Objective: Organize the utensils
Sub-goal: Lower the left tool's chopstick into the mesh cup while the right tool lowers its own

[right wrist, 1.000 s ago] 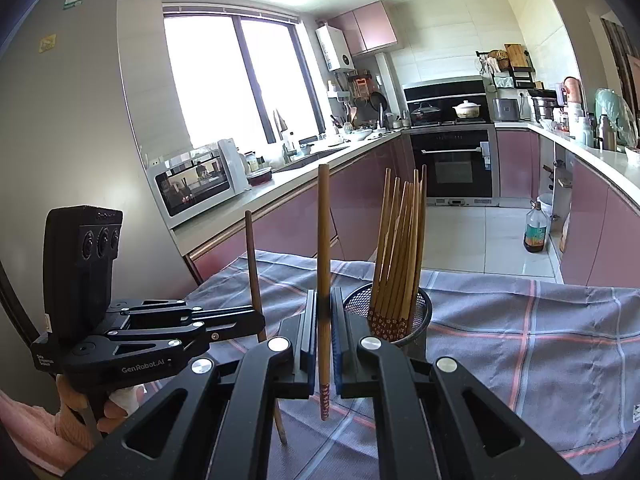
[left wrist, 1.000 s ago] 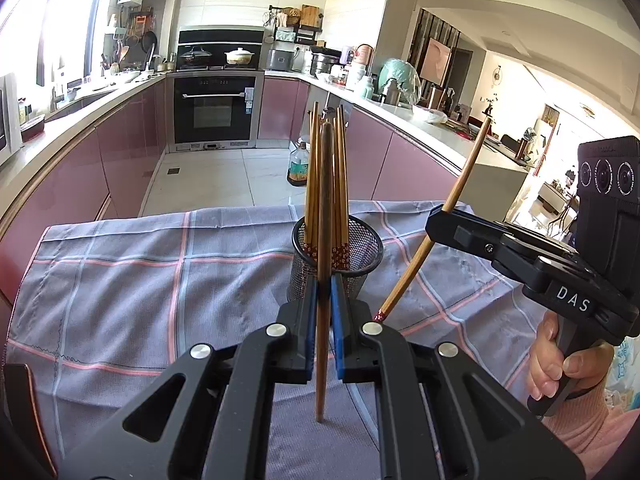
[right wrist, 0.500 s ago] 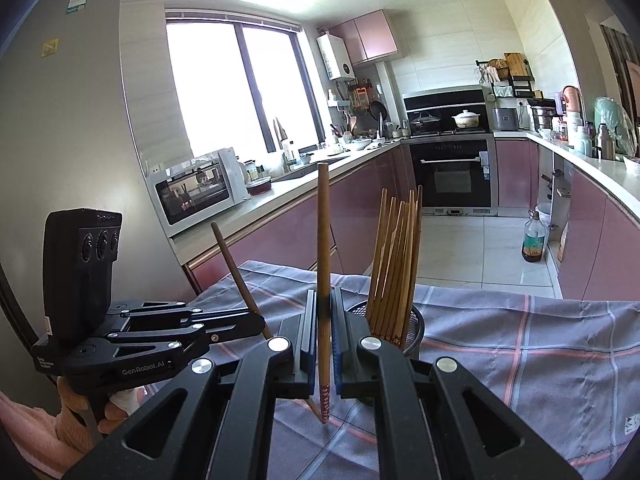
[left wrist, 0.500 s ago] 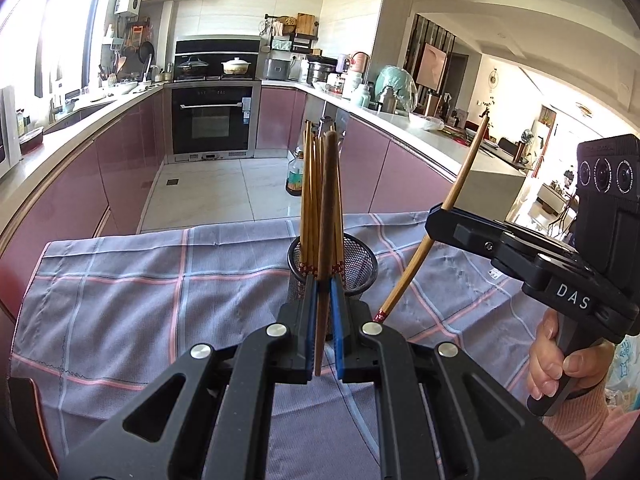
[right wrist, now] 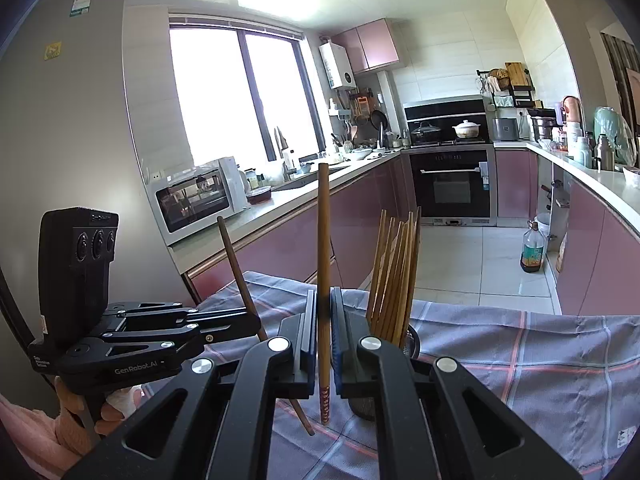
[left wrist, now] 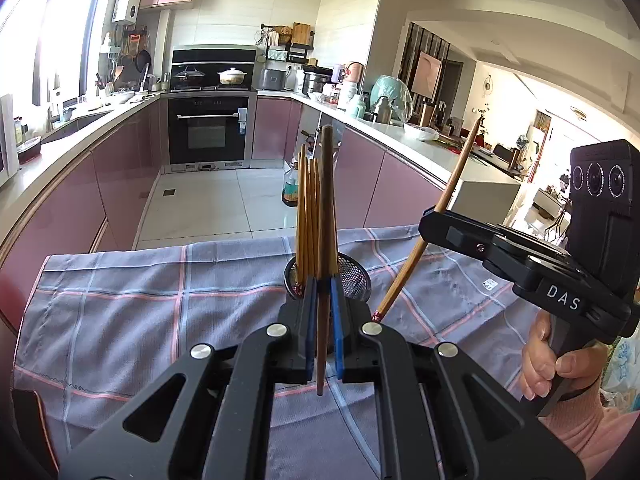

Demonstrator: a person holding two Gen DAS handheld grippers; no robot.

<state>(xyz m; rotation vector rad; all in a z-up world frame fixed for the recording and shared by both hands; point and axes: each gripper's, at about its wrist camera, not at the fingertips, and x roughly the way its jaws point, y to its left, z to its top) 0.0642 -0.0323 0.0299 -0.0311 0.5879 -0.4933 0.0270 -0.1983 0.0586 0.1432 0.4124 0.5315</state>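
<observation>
Wooden chopsticks were clamped upright, one per gripper: left (left wrist: pixel 320 316), right (right wrist: pixel 324 336). Holder (left wrist: pixel 352 276) sat mid-frame, already crowded; a tilted stick could be snagged on its rim.

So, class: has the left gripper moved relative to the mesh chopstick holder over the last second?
Yes. The left gripper has risen and pulled back: the mesh holder on the cloth now sits lower, partly behind its fingers.

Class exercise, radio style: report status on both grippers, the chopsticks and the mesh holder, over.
Left gripper shut on dark chopstick. Right gripper shut on light chopstick. Both chopsticks outside the mesh holder, which already holds a bundle. Nothing blocking the holder.
</observation>
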